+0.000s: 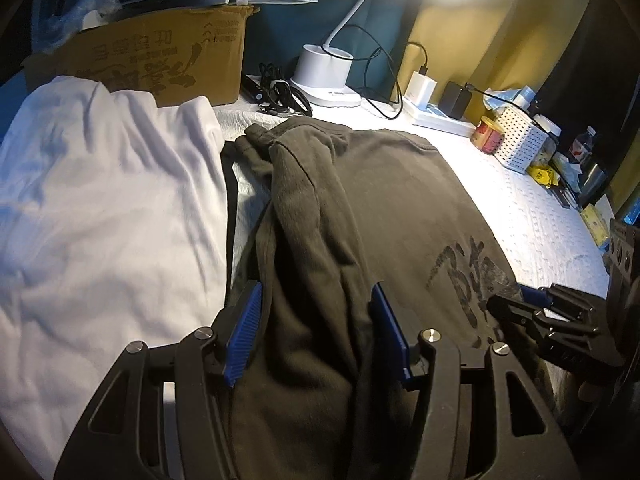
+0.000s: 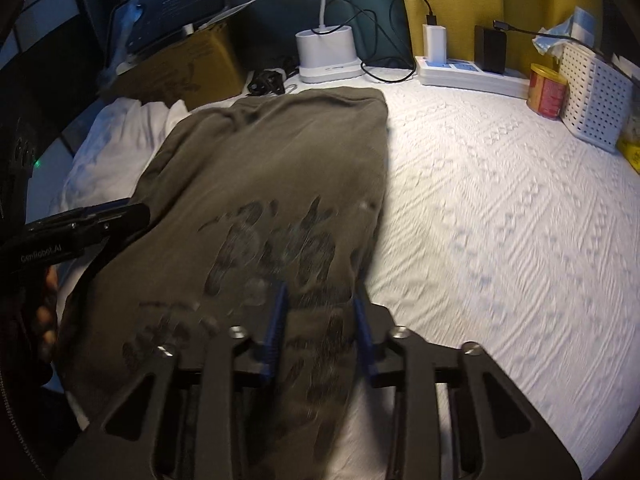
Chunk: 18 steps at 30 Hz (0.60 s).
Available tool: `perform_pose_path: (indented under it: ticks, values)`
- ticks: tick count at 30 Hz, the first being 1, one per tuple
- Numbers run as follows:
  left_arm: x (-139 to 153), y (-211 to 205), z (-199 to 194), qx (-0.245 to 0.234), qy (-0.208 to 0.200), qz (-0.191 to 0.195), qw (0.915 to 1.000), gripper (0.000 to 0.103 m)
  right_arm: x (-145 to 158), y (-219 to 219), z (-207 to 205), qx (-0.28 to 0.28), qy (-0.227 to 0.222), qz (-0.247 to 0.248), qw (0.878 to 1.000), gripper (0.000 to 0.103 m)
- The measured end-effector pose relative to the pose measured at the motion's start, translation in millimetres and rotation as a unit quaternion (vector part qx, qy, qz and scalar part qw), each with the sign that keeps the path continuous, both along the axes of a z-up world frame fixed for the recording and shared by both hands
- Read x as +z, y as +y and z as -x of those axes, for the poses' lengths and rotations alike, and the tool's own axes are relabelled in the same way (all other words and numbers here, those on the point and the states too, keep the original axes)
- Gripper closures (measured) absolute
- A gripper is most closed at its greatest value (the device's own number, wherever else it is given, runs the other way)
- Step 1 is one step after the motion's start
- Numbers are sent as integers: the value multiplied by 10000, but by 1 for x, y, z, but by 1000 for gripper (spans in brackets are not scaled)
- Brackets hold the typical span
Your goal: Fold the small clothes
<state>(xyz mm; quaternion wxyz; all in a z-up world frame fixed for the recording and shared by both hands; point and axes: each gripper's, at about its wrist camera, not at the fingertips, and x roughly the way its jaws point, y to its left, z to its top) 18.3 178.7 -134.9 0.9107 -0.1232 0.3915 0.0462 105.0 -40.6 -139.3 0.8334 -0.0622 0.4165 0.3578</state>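
1. Nearest the left camera, a bunched fold of the dark shirt (image 1: 320,240) is clamped between the blue pads of the left gripper (image 1: 316,332).
2. Beside it, the printed hem is pinched by the right gripper (image 2: 320,320); the view is blurred.
3. Further out, the shirt is spread over the white quilted cover (image 2: 500,200), touching a white garment (image 1: 100,200).
4. At the back, a cardboard box (image 1: 160,56), lamp base (image 1: 324,76) and power strip (image 2: 472,76) are lined up.

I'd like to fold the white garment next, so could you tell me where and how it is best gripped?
Grip the white garment at its far edge, where the cloth stands in raised ridges below the cardboard box. Come from above, jaws across one ridge. Elsewhere it lies flat, giving the fingers little to catch.
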Motion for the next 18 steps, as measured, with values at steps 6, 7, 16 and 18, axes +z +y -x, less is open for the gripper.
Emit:
perform_pose_path:
  ticks: [6,7,16,18]
  values:
    - [3,-7,17,-57,-65,-50,9999,47,0,-4,21,-38,-45,-24,10000,76]
    - [4,-9,21,-56,-79,-70,9999,47,0,-5,23,-49,-49,-33,10000,76]
    - [11,-24,44,-72,-200,-127,9997,47,4,-20,37,-256,-39,-127,9996,69]
    - [13,-28,47,-98,-235,-146,9996,47,4,-24,41,-245,-13,-169,9996,61]
